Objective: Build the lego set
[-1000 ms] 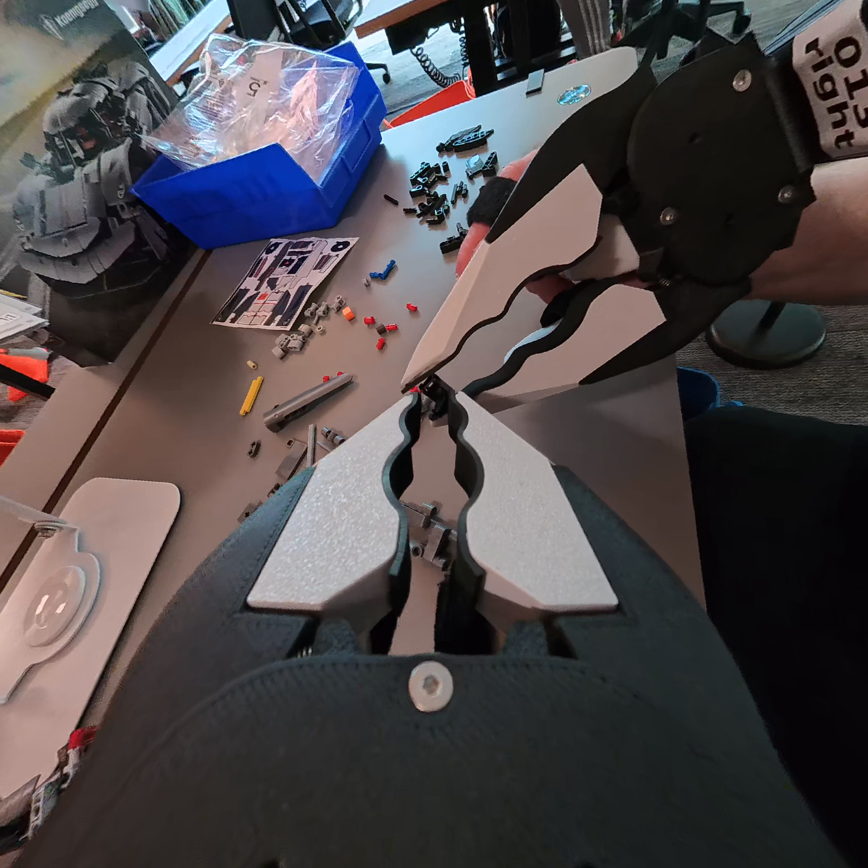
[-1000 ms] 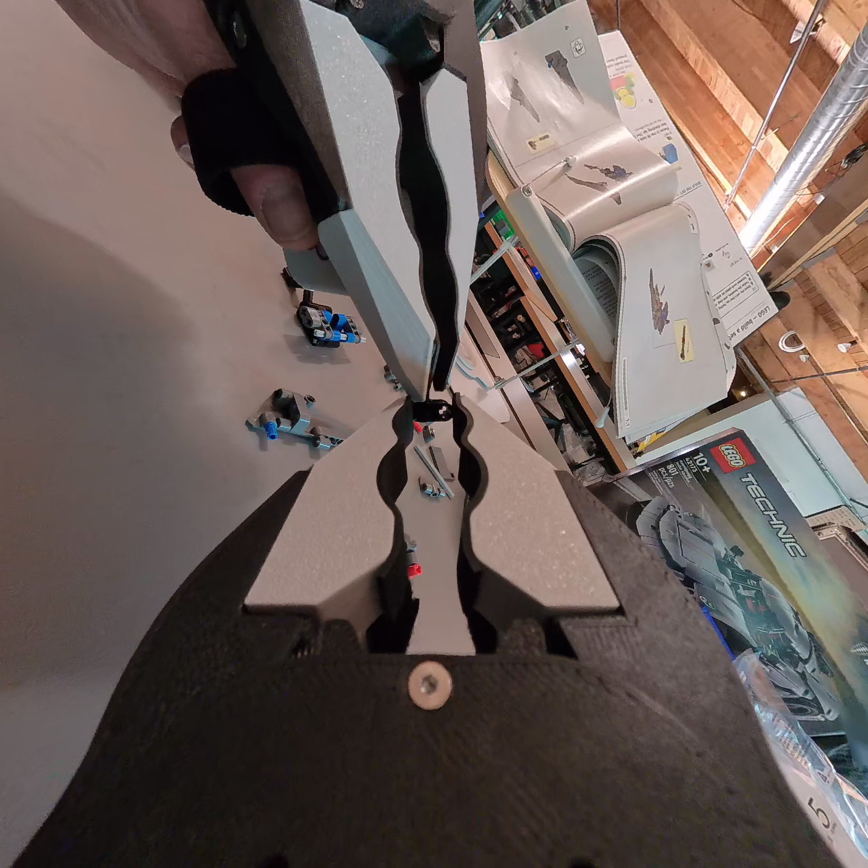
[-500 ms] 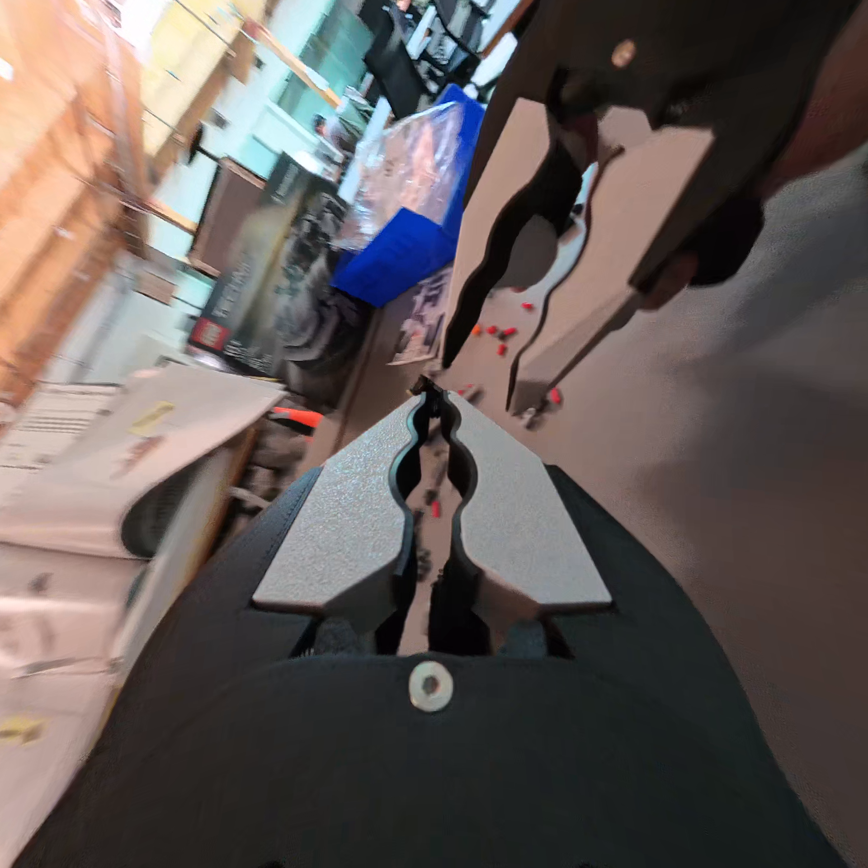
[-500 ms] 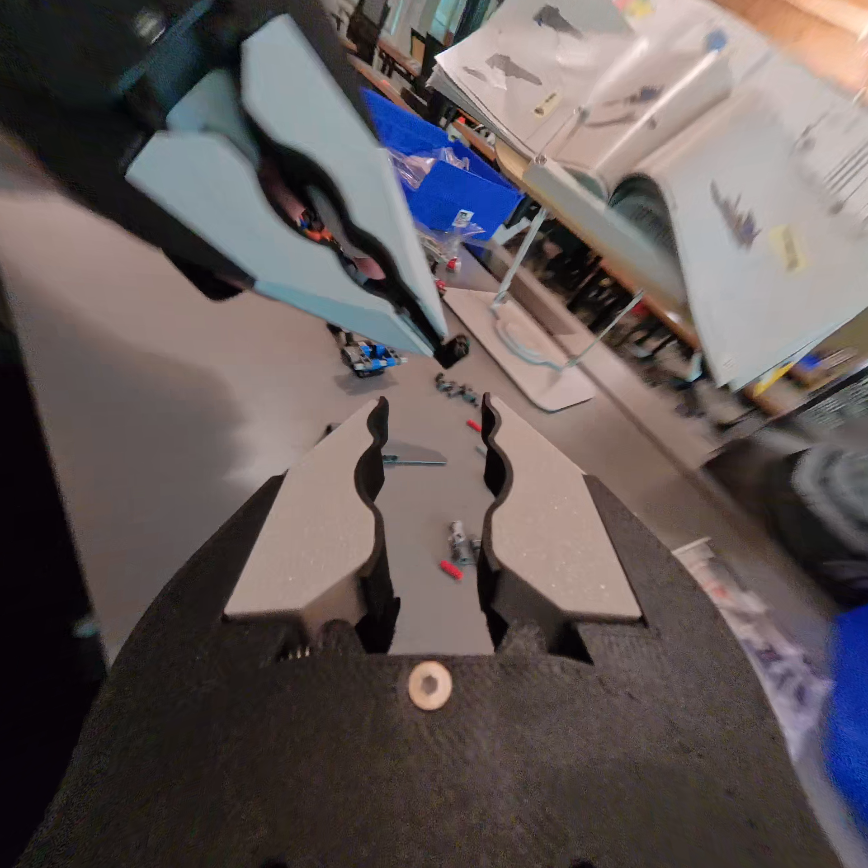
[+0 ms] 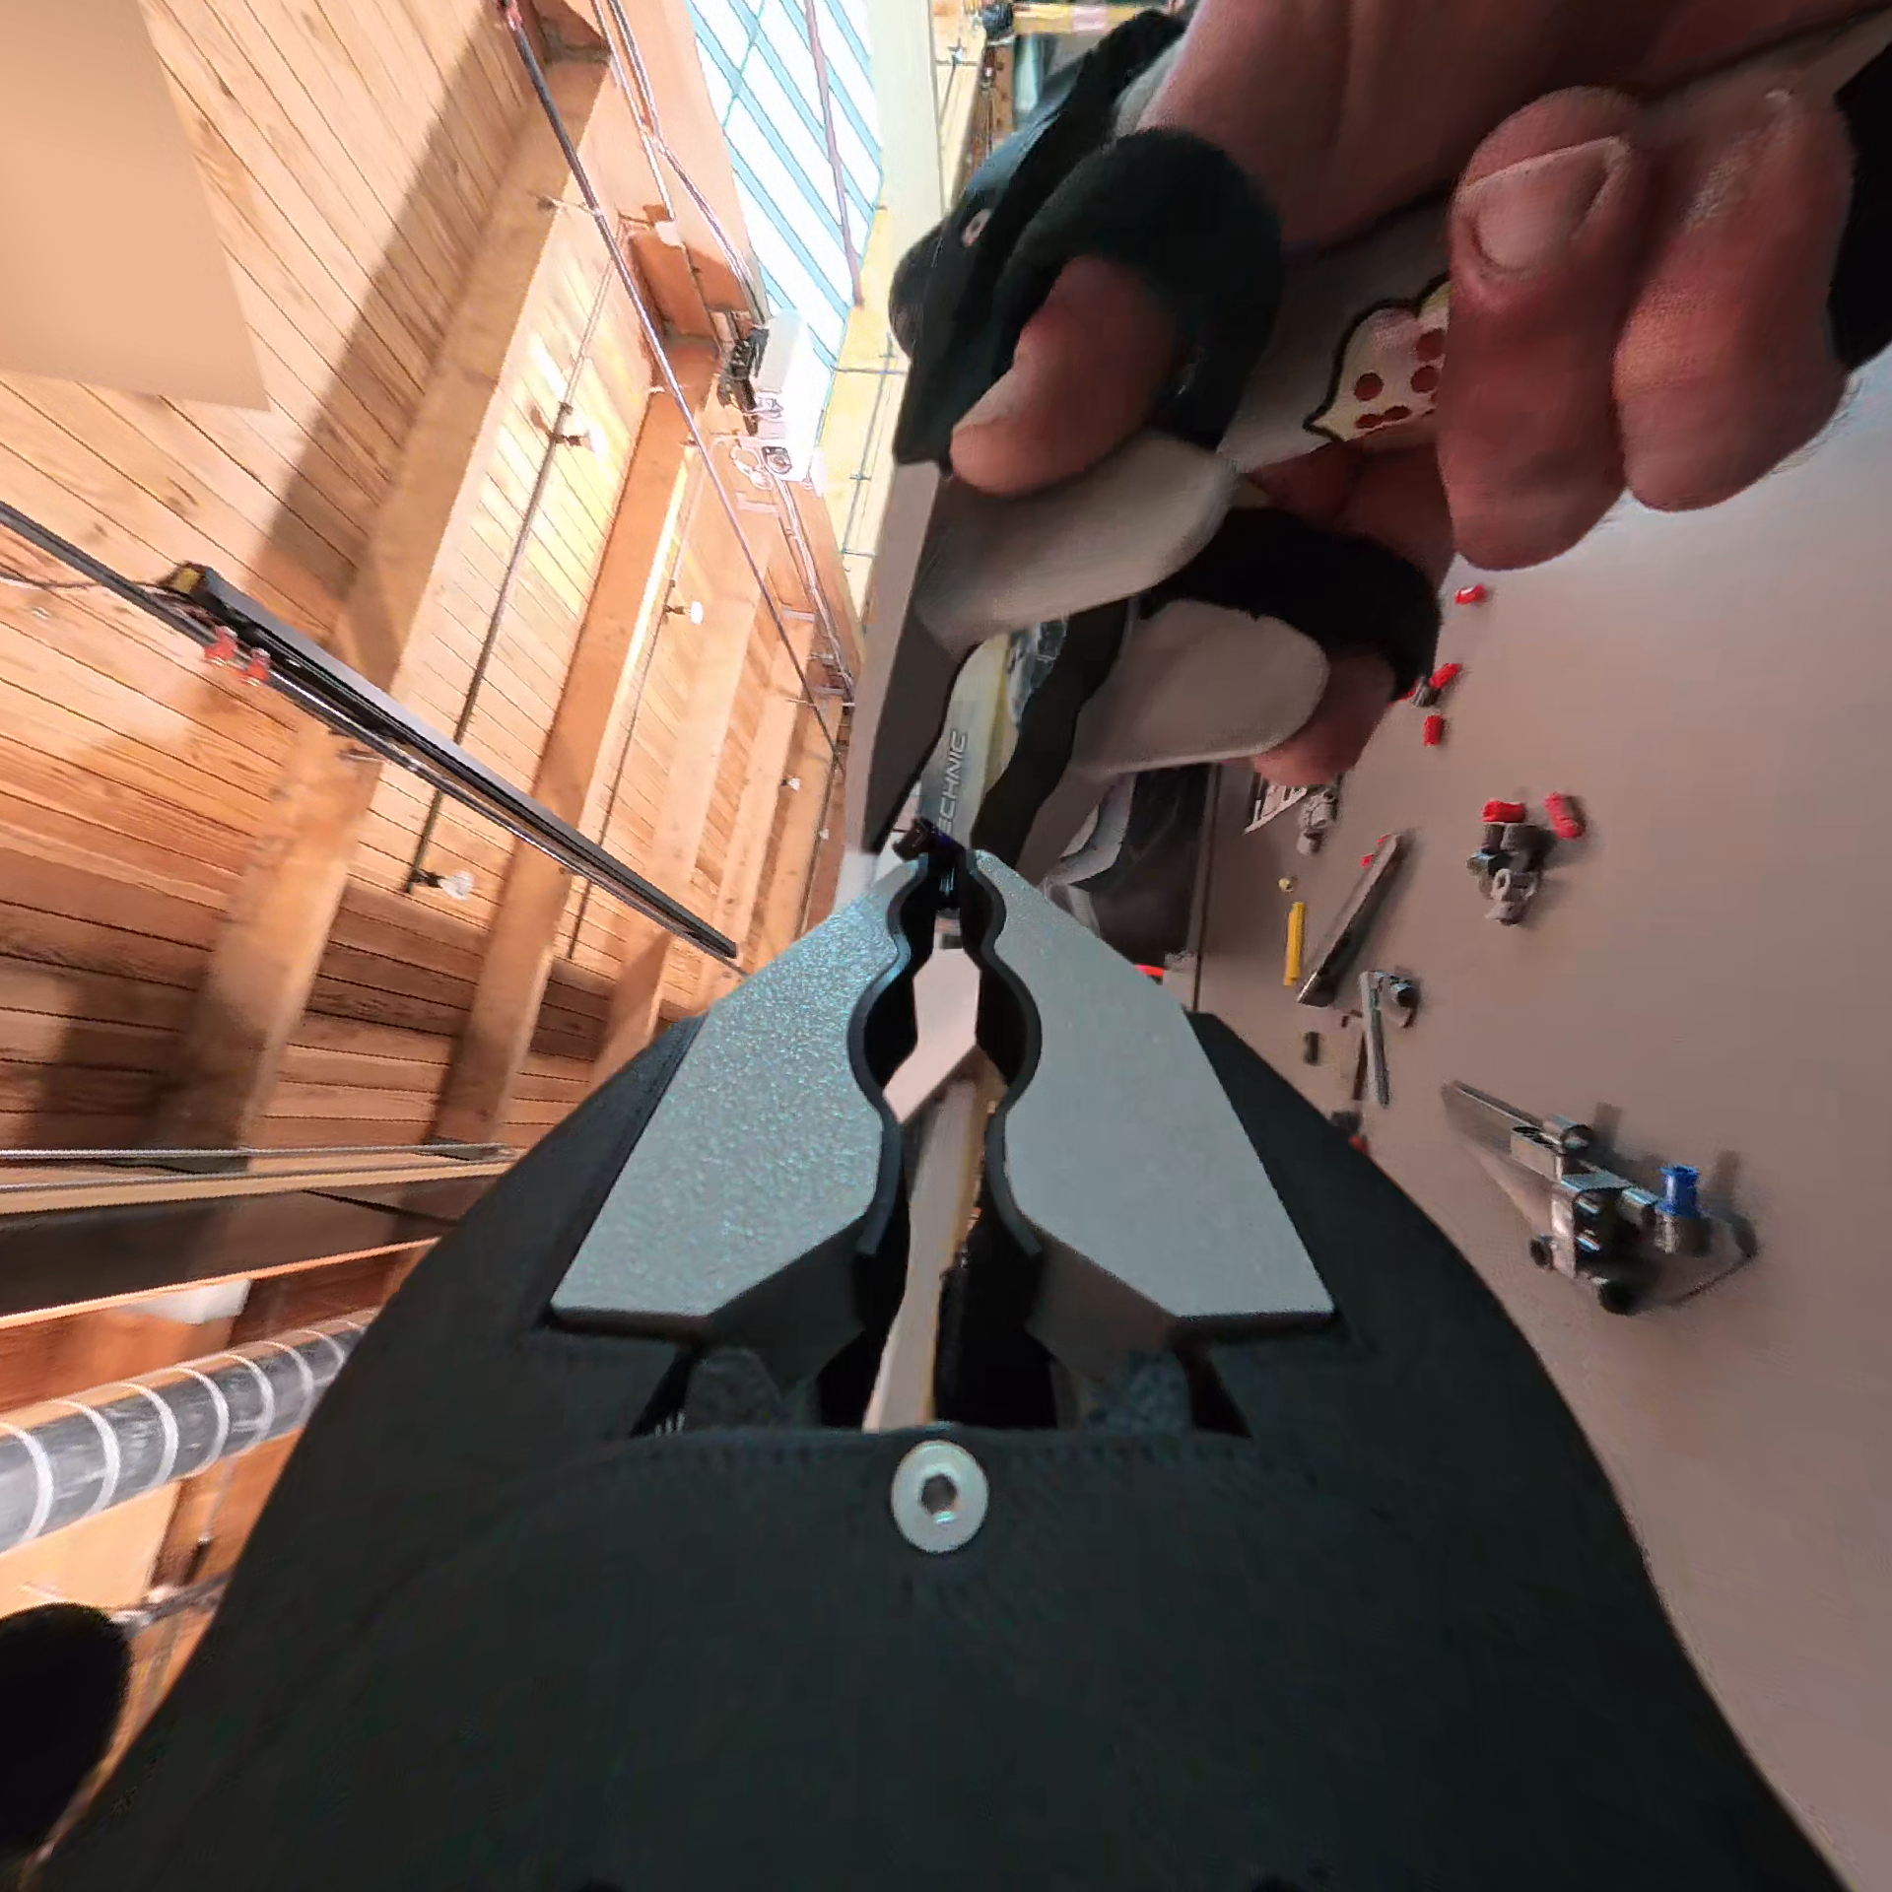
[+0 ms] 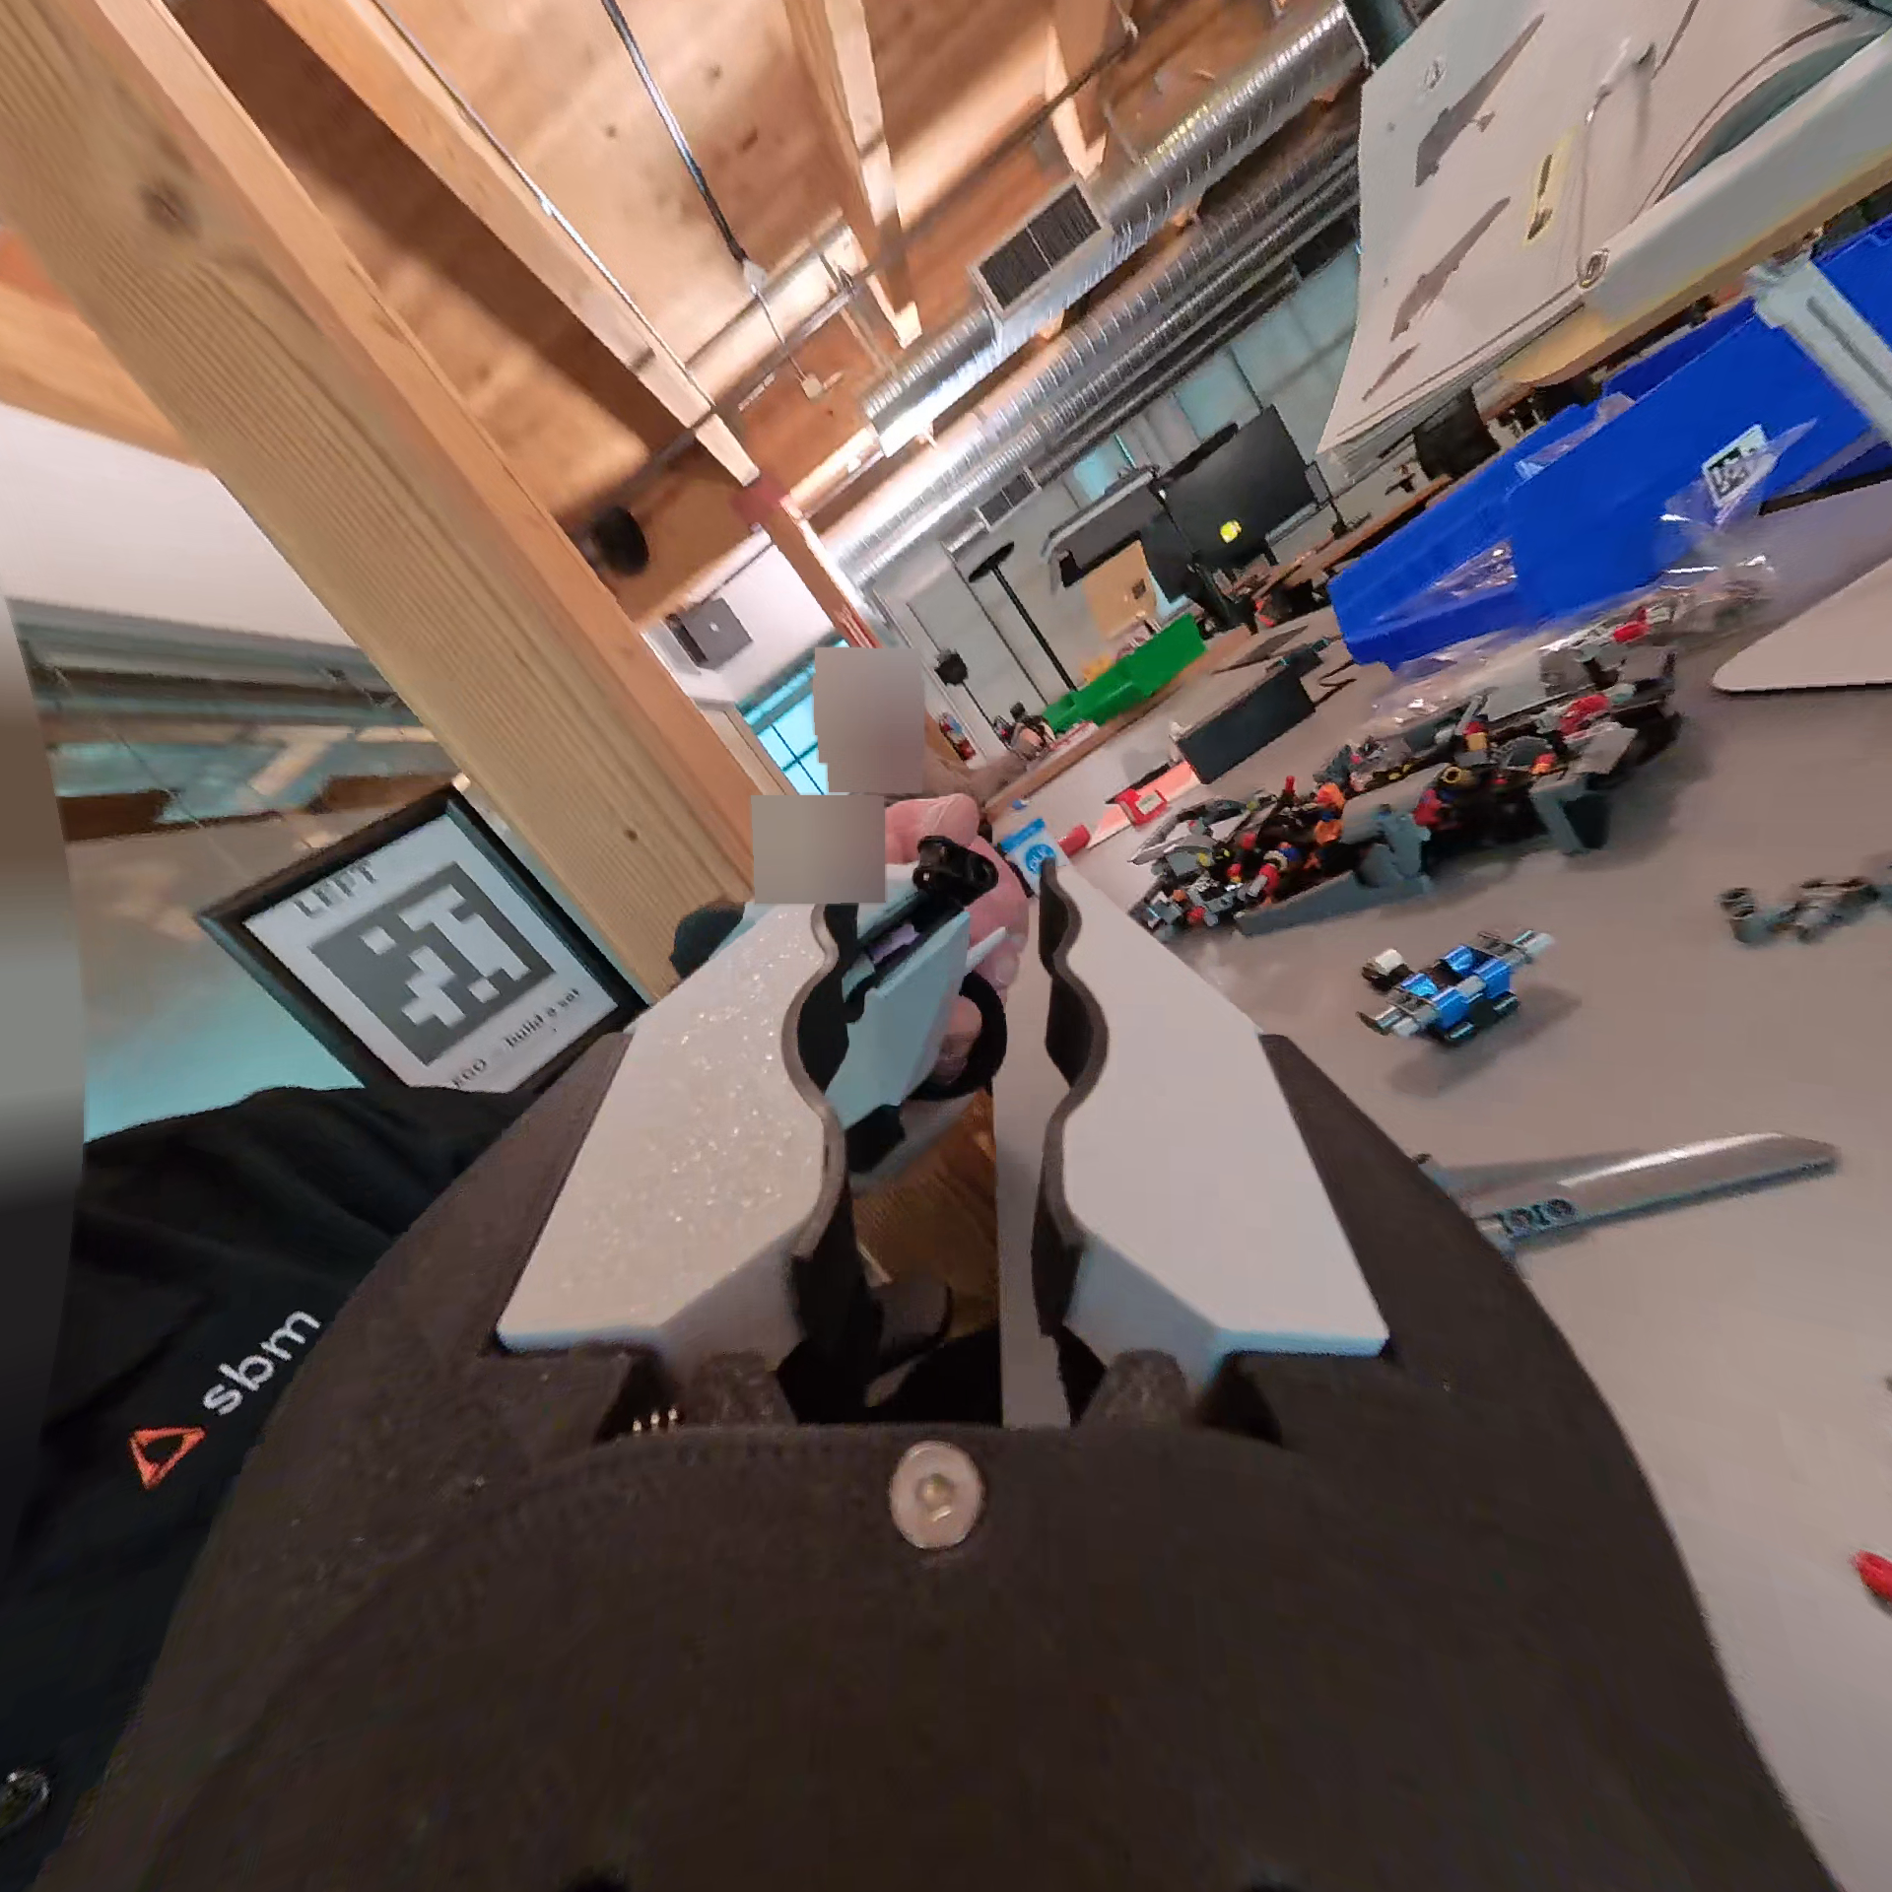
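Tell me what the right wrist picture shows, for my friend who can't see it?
The right gripper is open and empty, facing the left gripper, which pinches a small black piece. Lego parts and blue bins sit on the grey table.

Grey bench (image 6: 1536, 1485), scattered with small red pins (image 5: 1505, 814), a yellow pin (image 5: 1295, 942) and a grey wedge assembly (image 5: 1597, 1218). Farther along, a blue-and-black subassembly (image 6: 1449, 988), a heap of mixed pieces (image 6: 1382, 819), a blue bin (image 6: 1597, 522).
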`<state>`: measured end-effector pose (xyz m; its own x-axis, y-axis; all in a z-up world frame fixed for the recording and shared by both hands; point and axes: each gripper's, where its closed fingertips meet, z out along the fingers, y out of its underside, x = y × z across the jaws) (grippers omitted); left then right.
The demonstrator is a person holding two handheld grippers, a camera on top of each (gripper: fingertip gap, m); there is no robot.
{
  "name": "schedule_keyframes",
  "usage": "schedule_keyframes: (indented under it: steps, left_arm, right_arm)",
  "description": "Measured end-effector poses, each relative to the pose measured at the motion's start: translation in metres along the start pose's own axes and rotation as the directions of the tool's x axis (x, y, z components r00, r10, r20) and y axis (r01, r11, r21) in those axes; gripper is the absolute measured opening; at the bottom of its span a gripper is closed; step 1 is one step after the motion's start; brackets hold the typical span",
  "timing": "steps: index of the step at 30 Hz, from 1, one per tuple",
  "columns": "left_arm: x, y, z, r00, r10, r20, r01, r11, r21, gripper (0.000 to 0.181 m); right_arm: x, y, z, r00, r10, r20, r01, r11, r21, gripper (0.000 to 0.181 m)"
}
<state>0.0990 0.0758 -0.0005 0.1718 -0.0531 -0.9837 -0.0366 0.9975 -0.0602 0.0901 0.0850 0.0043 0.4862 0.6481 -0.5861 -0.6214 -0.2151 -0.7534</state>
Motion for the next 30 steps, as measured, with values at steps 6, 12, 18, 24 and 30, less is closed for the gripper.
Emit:
schedule_keyframes:
  steps: [6,12,18,24,30]
  left_arm:
    - [-0.001,-0.004,0.001,0.998,0.058,0.03,-0.059,0.998,0.011,0.001]
    - [-0.003,-0.003,0.002,0.996,0.074,0.055,-0.074,0.997,-0.001,0.001]
    - [-0.005,-0.003,0.001,0.997,0.042,0.061,-0.043,0.999,0.014,0.009]
    - [0.0,0.008,-0.001,0.996,-0.085,-0.003,0.085,0.996,-0.007,0.024]
    - [0.037,0.036,-0.004,0.874,-0.421,-0.242,0.36,0.896,-0.259,0.05]
  right_arm:
    - [-0.003,-0.005,0.004,0.999,0.021,0.03,-0.022,0.998,0.064,0.014]
    - [-0.002,-0.008,0.006,1.0,-0.006,0.02,0.004,0.998,0.07,0.013]
    - [0.007,-0.02,0.0,0.999,-0.018,-0.032,0.022,0.992,0.125,0.012]
    - [0.024,-0.024,-0.006,0.99,-0.065,-0.124,0.08,0.989,0.122,0.013]
    - [0.043,-0.029,-0.018,0.977,-0.09,-0.195,0.114,0.986,0.118,0.013]
